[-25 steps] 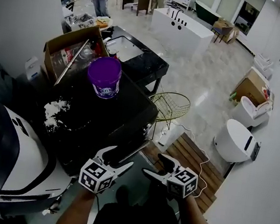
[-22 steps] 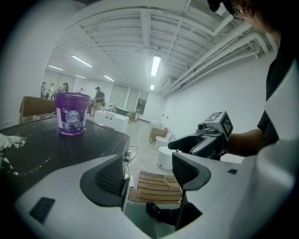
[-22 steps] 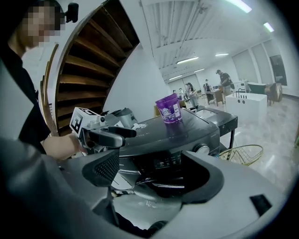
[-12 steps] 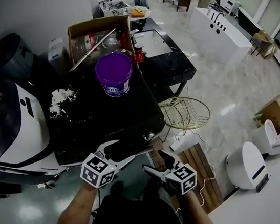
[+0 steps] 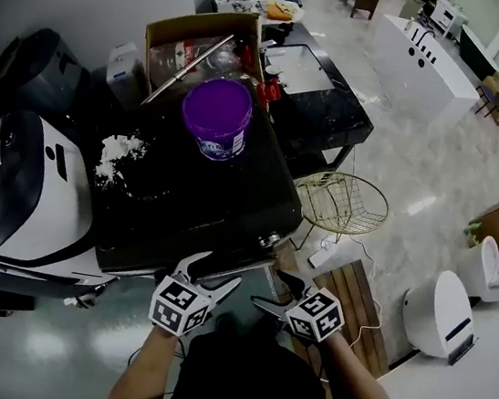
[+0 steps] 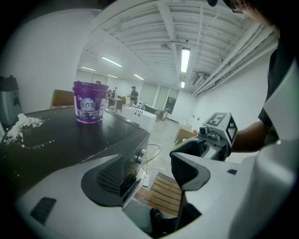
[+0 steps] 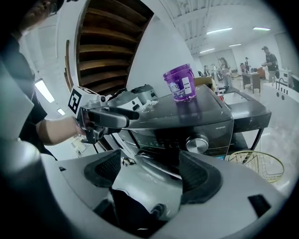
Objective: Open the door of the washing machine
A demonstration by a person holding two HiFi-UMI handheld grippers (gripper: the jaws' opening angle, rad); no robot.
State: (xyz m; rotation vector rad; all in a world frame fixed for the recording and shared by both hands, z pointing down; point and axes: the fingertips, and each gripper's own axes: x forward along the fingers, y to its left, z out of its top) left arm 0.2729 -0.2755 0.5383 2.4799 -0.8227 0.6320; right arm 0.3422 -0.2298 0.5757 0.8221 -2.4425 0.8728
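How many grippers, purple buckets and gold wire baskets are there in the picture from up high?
Grippers: 2 (left gripper, right gripper)
Purple bucket: 1
Gold wire basket: 1
Total: 4

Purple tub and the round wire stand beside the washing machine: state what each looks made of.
Purple tub: probably plastic, smooth and slightly glossy, with a printed label on its side. Wire stand: thin metal rods in a gold-coloured finish, forming a see-through lattice.

Purple bucket (image 5: 216, 117) crowds washing machine (image 5: 193, 205) top; floor (image 5: 45, 340) before it free.
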